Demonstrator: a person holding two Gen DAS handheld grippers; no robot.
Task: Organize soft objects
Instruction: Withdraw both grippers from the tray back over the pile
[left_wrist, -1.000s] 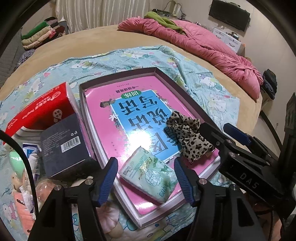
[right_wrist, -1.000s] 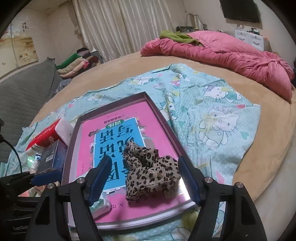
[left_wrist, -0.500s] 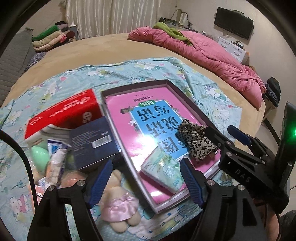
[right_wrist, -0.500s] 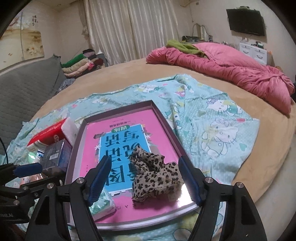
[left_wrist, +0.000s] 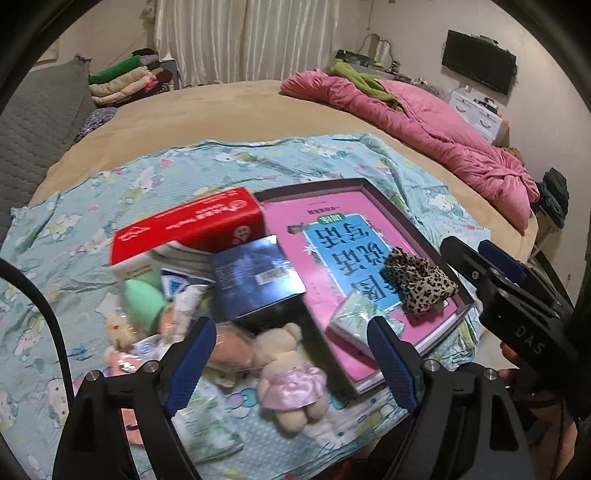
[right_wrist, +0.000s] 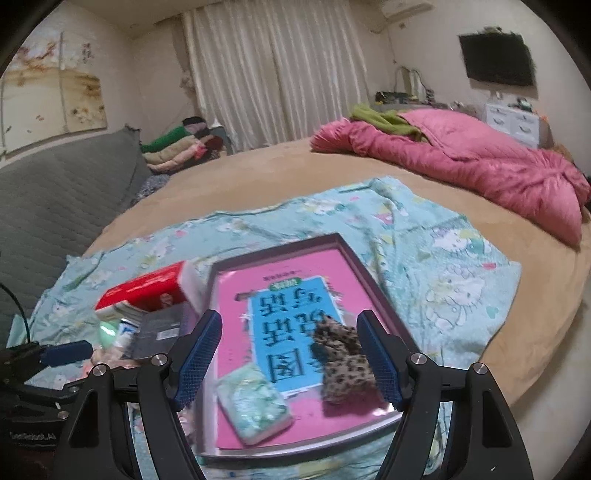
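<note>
Currently both grippers, left gripper (left_wrist: 291, 354) and right gripper (right_wrist: 290, 356), are hanging open, empty; teddy bear (left_wrist: 286, 373) is lying against the tray (left_wrist: 406, 218) wall; closing there risks pinching the wall.

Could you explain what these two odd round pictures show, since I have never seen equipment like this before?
There is no robot here. A person holds a hand tool in each hand, each ending in a two-fingered claw with a wide-angle camera looking forward along its blue-padded fingers. That is why each picture is round and has black arms at the bottom.

One picture comes from the left claw, the other from the right claw. Both are open and hold nothing.

They look at a bed covered with a cartoon-print sheet. On it lies a shallow box lid with a pink book inside, and on that a leopard-print cloth and a pale green tissue pack. Left of the lid is a pile: a red tissue box, a dark box, and a small teddy bear in a pink skirt. A pink quilt lies further back.
</note>
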